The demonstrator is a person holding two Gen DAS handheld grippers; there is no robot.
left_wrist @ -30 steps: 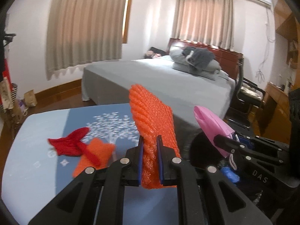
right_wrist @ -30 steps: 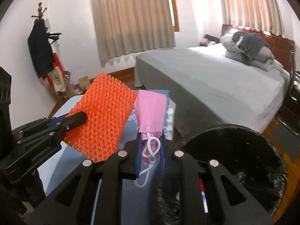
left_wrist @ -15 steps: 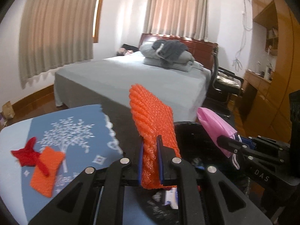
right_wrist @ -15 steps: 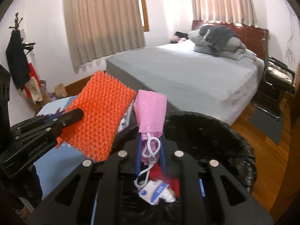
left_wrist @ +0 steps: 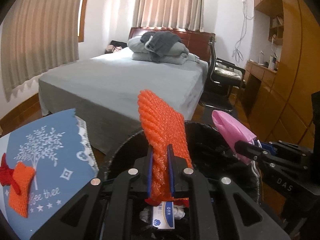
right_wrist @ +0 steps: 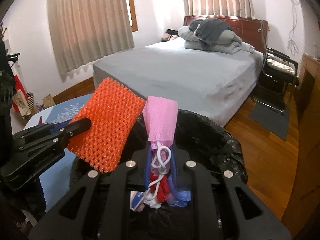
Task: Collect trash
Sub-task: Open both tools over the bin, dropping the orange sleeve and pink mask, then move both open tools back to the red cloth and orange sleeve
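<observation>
Both grippers have swung away from the blue surface (left_wrist: 48, 182) and now hang over the black bin (right_wrist: 216, 138). Orange foam netting (left_wrist: 164, 128) stands upright, clenched in the left gripper (left_wrist: 160, 172) jaws. To its right, a pink face mask (right_wrist: 161, 120) is grasped in the right gripper (right_wrist: 160, 166) jaws, its white loops dangling. Below them, the bin holds a small packet (left_wrist: 163, 214), red scraps and blue plastic. Left on the surface lie another orange net (left_wrist: 21, 188) and a red scrap (left_wrist: 6, 172). Farther off stands a grey bed (right_wrist: 180, 72).
</observation>
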